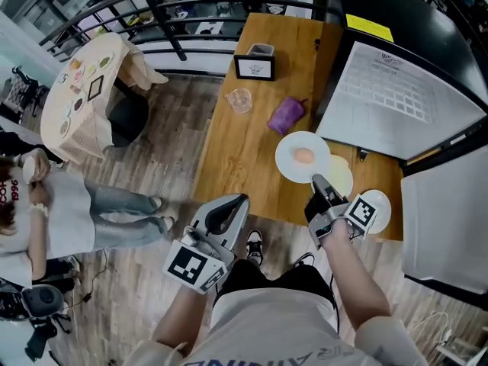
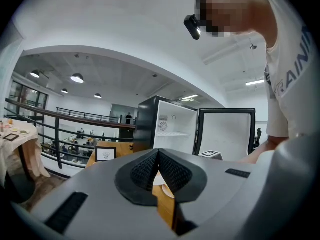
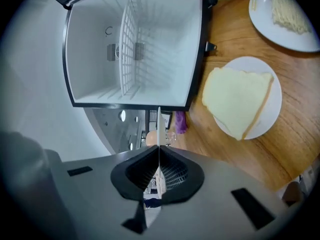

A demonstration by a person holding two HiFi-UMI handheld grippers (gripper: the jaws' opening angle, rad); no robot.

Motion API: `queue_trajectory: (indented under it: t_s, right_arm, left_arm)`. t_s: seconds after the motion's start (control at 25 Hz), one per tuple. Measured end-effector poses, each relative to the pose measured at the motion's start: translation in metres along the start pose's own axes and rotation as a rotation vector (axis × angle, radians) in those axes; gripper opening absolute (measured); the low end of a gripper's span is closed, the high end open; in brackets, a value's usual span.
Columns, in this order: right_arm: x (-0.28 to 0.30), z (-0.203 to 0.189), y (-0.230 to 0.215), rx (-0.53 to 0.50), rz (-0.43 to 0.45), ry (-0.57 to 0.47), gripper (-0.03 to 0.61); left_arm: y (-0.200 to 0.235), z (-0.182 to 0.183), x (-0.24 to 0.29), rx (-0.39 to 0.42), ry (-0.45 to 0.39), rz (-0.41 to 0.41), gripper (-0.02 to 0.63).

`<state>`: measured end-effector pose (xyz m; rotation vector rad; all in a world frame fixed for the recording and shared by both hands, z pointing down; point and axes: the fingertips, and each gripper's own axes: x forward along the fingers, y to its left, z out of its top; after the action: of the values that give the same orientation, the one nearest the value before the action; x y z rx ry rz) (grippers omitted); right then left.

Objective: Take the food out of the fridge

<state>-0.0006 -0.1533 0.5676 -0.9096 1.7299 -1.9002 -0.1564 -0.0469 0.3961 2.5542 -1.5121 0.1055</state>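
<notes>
Wooden tabletop receives food: right gripper clamps the round white plate by its rim so it sits level; left gripper closed, empty.

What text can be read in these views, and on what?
"RAIN": on the wearer's white shirt, cut off at the frame edge.
"1996", probably: red print, sideways, on a bystander's shirt.
Framed sign on the table: too small to read.
Yellow label on the fridge: blurred, unreadable.
</notes>
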Motion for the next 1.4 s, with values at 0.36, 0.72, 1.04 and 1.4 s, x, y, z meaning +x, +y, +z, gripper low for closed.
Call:
queue_trajectory:
  t_s: [0.36, 0.72, 1.04, 1.4]
  right_arm:
    - [0.04, -0.048, -0.043, 0.018, -0.063, 0.133, 0.026]
    - [0.05, -0.066, -0.08, 0.038, -0.112, 0.172, 0.026]
    - [0.051, -0.07, -0.095, 0.04, -0.137, 0.183, 0.026]
    - [0.047, -0.074, -0.109, 0.0, -0.167, 0.207, 0.026]
  left_arm:
    - [0.019, -0.013, -0.024, -0.024, 0.016, 0.092, 0.006]
    - [0.023, -0.016, -0.016, -0.03, 0.027, 0.09, 0.006]
    - [0.028, -0.02, -0.019, -0.041, 0.036, 0.095, 0.006]
    - [0.03, -0.022, -0.019, -0.055, 0.043, 0.092, 0.006]
